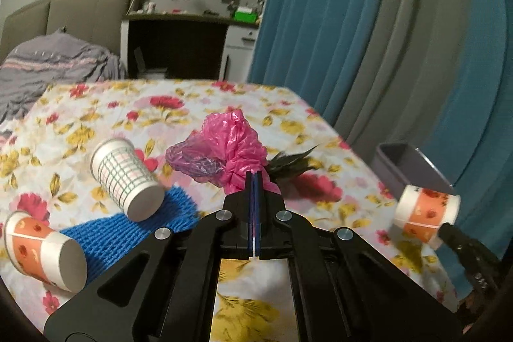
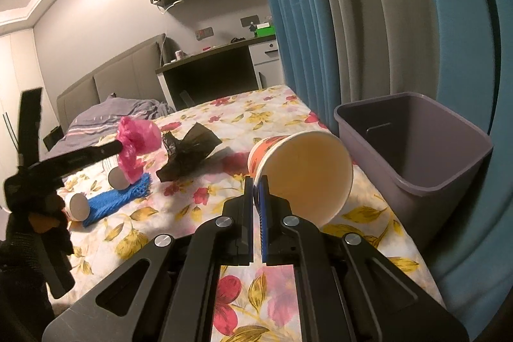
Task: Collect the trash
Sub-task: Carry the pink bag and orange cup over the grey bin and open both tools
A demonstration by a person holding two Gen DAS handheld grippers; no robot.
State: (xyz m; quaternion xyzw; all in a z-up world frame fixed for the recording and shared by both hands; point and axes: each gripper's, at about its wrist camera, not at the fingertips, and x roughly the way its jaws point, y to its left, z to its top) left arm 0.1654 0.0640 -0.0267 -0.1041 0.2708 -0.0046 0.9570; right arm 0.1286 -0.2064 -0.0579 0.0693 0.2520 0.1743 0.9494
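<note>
I have both grippers loaded at once, so that one trip to the grey bin [image 2: 416, 149] can clear two pieces of trash. My left gripper [image 1: 255, 178] is clenched tight on a fold of the crumpled pink plastic bag [image 1: 234, 143]; thin film like this gives no firm edge, so I judge a pinch on a bunched part is the only hold that will keep it. In the right wrist view the bag hangs off the fingertips, clear of the floral bedspread [image 2: 179, 213].

My right gripper [image 2: 256, 181] is closed on the rim of the orange paper cup [image 2: 301, 169], one finger inside the mouth and one outside, which is why the cup sits tilted with its opening toward my camera. It is just beside the bin, which stands at the bed's edge against the blue curtain [image 2: 288, 21].

Both grippers point forward and somewhat downward over the bed. Not yet collected on the bedspread: the black plastic bag [image 2: 189, 153], the checked paper cup [image 1: 125, 178], a second orange cup [image 1: 41, 252], and the blue knitted cloth [image 1: 134, 226] beneath them.
</note>
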